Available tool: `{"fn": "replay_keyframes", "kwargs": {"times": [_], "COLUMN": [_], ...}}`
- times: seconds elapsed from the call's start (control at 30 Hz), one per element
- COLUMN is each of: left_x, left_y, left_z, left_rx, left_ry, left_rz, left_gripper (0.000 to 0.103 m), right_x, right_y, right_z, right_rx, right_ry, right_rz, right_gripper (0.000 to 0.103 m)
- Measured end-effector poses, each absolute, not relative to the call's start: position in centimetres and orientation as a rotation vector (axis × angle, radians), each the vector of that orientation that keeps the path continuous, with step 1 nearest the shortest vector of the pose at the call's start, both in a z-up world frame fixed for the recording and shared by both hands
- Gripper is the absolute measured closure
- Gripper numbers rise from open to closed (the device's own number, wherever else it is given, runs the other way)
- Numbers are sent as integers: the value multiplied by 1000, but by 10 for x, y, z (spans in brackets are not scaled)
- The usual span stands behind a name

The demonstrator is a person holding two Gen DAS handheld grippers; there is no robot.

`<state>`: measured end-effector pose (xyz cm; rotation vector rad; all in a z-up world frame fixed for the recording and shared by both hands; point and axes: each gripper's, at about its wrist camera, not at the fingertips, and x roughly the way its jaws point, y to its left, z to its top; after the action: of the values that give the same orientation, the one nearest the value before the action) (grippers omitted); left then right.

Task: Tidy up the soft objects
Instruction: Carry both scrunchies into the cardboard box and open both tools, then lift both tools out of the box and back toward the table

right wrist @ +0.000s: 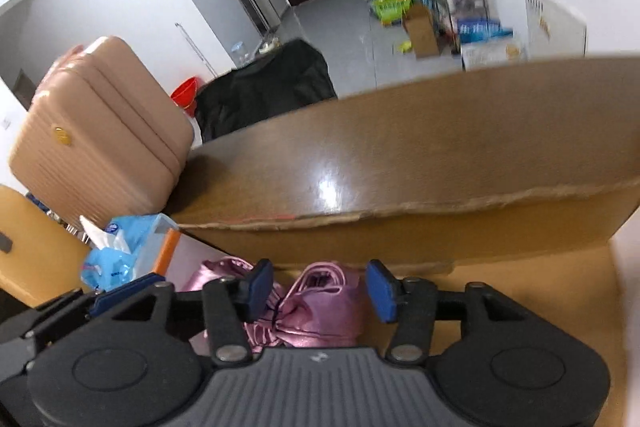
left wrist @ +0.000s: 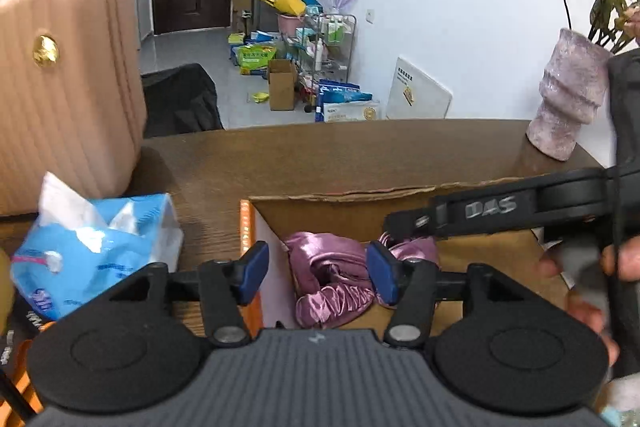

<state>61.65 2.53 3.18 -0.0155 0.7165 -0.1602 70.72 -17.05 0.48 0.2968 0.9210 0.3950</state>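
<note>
Bright, even light; right view blurred, fisheye-bent edges.

Right gripper (right wrist: 318, 287) is hanging over the open cardboard box (right wrist: 440, 239), blue pads apart and nothing pinched between them. Crumpled pink satin cloth (right wrist: 320, 311) sits in the box right below. Blue tissue pack (right wrist: 120, 247) is just outside the box's left wall, with a pink suitcase (right wrist: 100, 131) behind it on the brown table (right wrist: 360, 147).

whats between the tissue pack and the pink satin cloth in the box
In the left wrist view, the cardboard box's orange-edged side wall stands between the tissue pack and the pink satin cloth, with a strip of bare wooden table beside it.
</note>
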Motion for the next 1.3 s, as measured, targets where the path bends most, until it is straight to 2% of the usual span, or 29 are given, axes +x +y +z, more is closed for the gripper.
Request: {"fn": "replay_keyframes", "kwargs": {"times": [0.1,0.23,0.3,0.43,0.77,0.97,1.13,1.3], "left_x": [596,560,537,480,383,320,241,173], "left_y": [24,33,37,40,21,20,11,10], "left_z": [60,103,123,142,160,155,124,91], "left_rx": [21,42,43,50,50,18,23,3], "left_ry": [654,599,576,533,468,356,240,214], "left_rz": [-128,-76,-57,-42,-70,-21,-8,-62], "left_gripper": [30,28,24,19,15,13,7,2], "right_x": [686,647,622,554,445,374,298,221], "right_y": [-188,-226,-245,-275,-303,-296,-288,-277], "right_z": [34,75,94,125,150,144,123,93], "right_rx": [282,251,240,183,112,97,72,44], "right_ry": [849,780,752,618,506,404,305,240], "right_rz": [380,325,305,279,272,286,289,281], "right_gripper": [47,45,43,24,25,25,23,17]}}
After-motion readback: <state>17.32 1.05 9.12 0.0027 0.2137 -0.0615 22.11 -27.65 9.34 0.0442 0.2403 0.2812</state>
